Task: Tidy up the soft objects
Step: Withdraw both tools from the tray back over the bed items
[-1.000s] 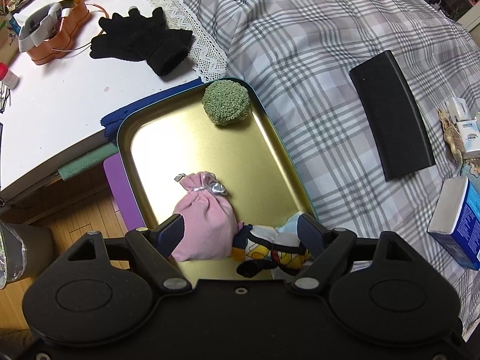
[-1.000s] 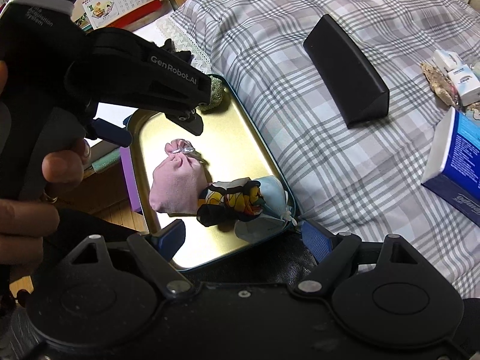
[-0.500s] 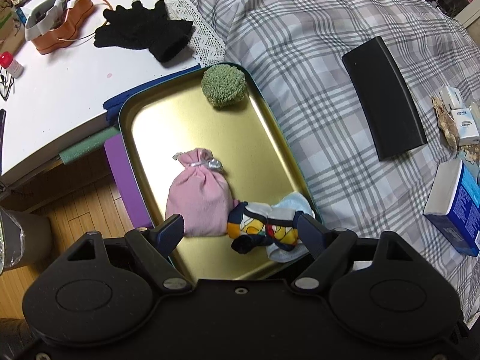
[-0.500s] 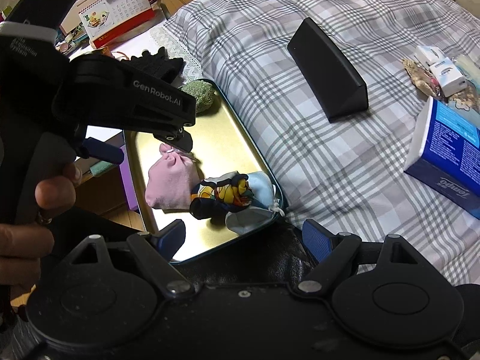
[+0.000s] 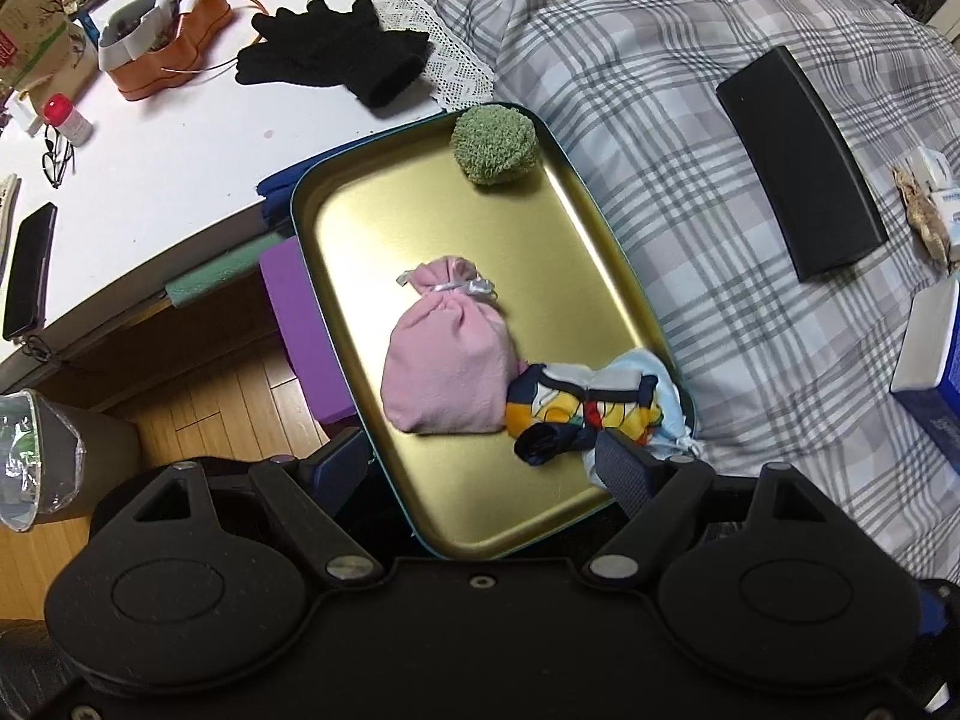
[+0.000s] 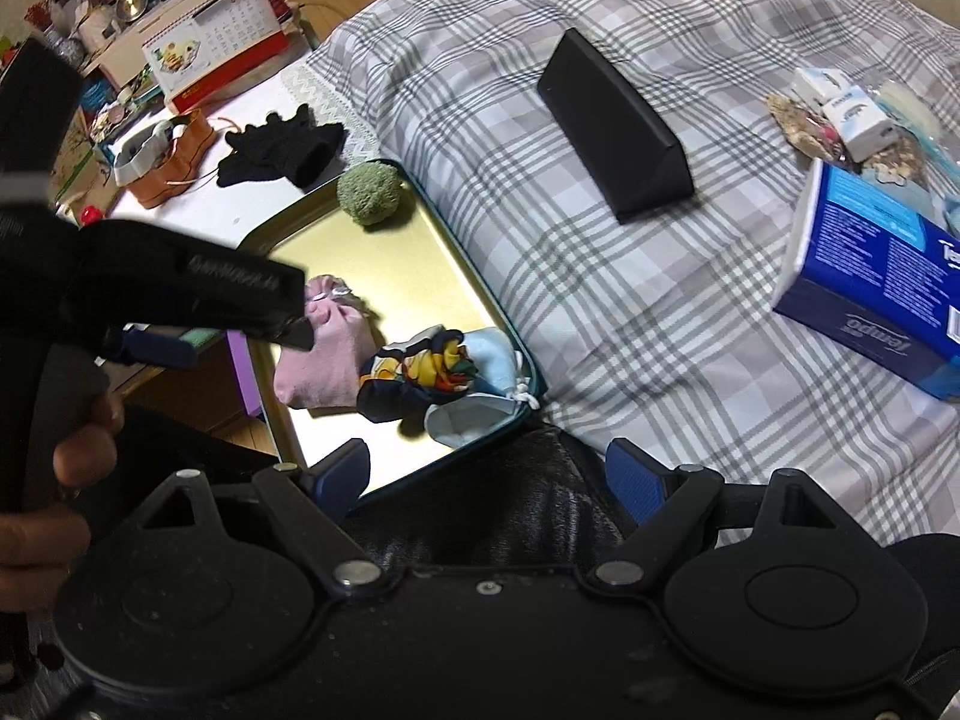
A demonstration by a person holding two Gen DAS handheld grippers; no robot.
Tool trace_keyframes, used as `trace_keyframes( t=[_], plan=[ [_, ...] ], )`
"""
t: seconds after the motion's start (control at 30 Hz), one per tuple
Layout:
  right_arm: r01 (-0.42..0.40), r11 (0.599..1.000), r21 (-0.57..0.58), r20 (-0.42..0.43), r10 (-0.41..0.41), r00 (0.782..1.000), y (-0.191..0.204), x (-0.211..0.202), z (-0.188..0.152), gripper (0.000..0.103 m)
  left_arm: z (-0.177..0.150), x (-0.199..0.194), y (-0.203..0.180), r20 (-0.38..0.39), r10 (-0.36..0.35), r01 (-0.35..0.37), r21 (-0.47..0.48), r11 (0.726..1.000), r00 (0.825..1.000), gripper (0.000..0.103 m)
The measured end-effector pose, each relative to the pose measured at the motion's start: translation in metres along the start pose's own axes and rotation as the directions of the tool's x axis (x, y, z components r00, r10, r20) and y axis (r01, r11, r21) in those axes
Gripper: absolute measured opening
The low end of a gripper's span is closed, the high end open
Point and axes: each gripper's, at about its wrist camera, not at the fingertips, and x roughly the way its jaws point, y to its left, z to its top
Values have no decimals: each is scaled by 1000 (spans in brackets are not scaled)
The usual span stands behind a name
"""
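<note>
The black gloves (image 5: pixel 333 51) are looking like the soft thing left to gather: they are lying on the white desk (image 5: pixel 150 180), outside the gold tray (image 5: pixel 480 240), just beyond its far rim. Seen from the left gripper (image 5: pixel 483 462), they are sitting at about eleven o'clock, well apart from it, across the whole tray. Their long axis is running roughly nine to three, fingers pointing toward nine and the cuff (image 5: pixel 390 75) toward three, nearest the green pom-pom (image 5: pixel 494 144).

The left gripper is hovering over the tray's near end with its jaws spread and nothing between them. The right gripper (image 6: pixel 486 471) is hanging low at the near edge, likewise spread and empty. I judge the left one nearer the gloves, since it is standing on the desk side. The pink pouch (image 5: pixel 447 354) and patterned cloth bundle (image 5: pixel 585 411) are already lying in the tray.
</note>
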Motion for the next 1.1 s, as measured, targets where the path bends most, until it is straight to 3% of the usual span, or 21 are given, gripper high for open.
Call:
trace_keyframes(
  t=[0.6, 1.1],
  plan=[
    [19, 993, 116, 31, -22, 999, -44, -15, -15, 86, -43, 2, -26, -43, 11, -6, 112, 994, 999, 80],
    [64, 978, 200, 77, -80, 994, -76, -29, -25, 87, -62, -6, -62, -22, -8, 12, 223, 975, 1000, 80]
  ],
)
